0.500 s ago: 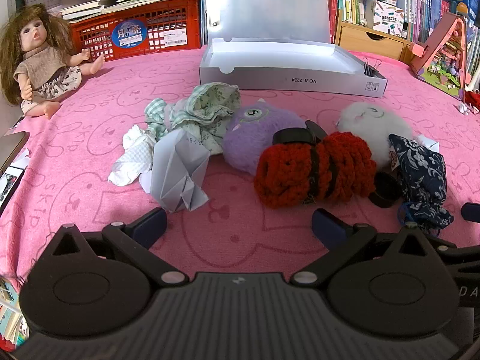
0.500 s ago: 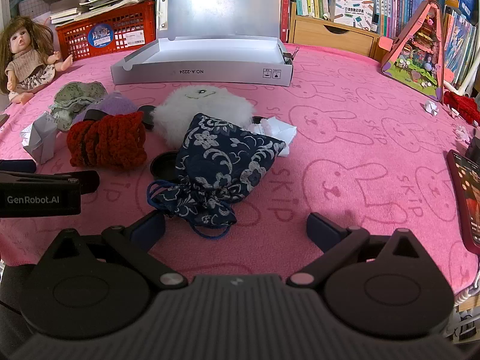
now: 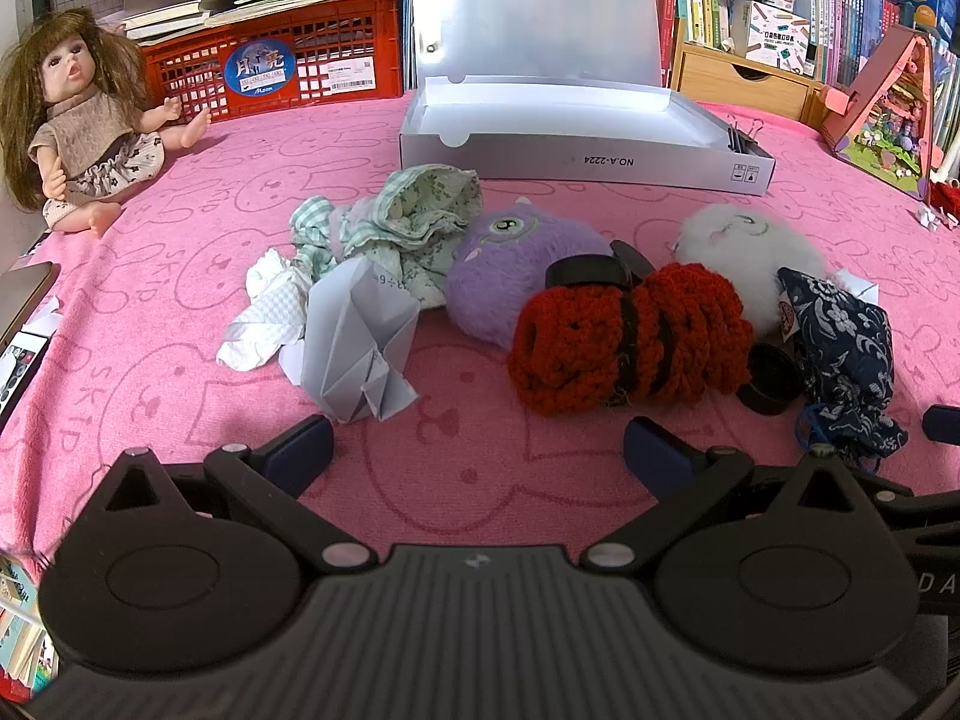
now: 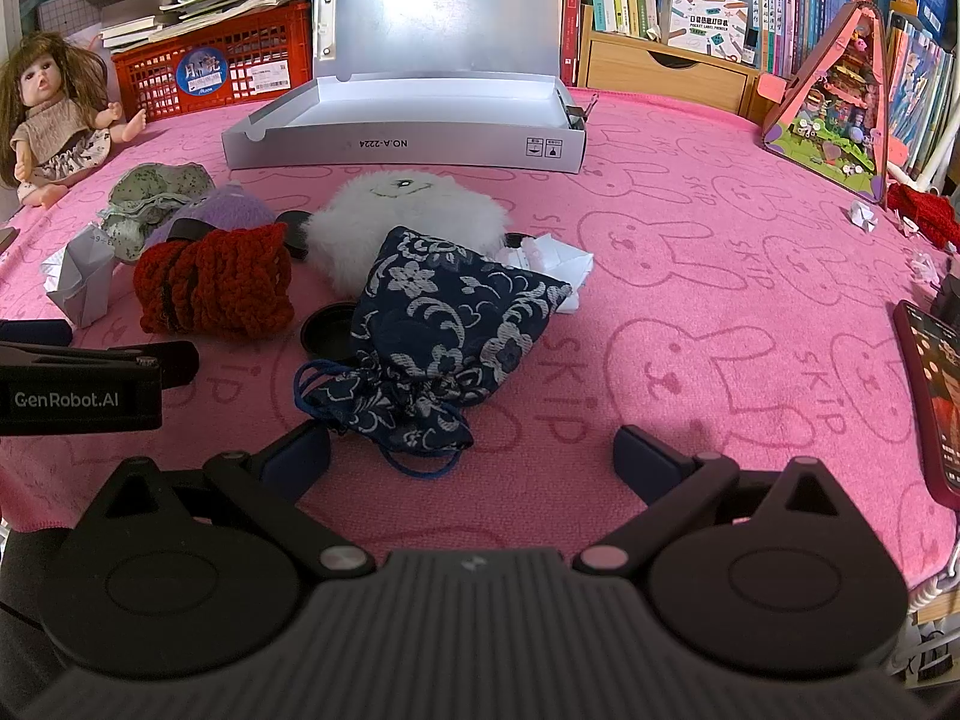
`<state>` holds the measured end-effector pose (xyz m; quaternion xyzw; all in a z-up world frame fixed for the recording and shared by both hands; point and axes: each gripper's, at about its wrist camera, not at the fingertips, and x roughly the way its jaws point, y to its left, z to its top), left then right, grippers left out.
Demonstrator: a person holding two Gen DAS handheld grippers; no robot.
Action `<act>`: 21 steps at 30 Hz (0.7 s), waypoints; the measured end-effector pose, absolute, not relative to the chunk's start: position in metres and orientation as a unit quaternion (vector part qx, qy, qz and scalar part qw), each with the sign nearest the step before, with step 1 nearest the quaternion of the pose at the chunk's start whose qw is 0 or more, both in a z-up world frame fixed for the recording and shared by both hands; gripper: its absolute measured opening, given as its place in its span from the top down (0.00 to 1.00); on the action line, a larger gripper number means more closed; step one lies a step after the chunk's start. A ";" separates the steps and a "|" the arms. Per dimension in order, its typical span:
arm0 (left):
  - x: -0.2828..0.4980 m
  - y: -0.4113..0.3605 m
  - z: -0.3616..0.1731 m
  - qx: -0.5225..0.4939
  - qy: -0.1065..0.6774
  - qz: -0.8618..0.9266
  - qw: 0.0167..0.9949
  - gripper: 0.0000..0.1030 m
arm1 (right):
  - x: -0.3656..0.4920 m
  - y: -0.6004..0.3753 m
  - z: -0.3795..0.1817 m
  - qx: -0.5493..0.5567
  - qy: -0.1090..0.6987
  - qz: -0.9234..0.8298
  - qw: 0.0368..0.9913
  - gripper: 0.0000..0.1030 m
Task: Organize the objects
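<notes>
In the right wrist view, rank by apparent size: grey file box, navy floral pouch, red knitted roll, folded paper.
1. grey file box, though farthest away
2. navy floral pouch, nearest the camera, so flattered
3. red knitted roll
4. folded paper

Pink bunny-print cloth (image 4: 690,276) spread over the surface, gray file box (image 4: 402,147), doll (image 3: 78,120), red knit roll (image 3: 630,339), navy floral pouch (image 4: 456,330), folded paper (image 3: 354,342) laid on it.
</notes>
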<state>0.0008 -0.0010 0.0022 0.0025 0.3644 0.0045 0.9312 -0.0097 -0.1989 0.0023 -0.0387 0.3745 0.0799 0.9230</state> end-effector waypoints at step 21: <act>-0.002 0.001 0.004 0.003 0.362 0.003 0.932 0.00 | -0.014 -0.198 0.001 -0.036 0.366 0.073 0.927 0.00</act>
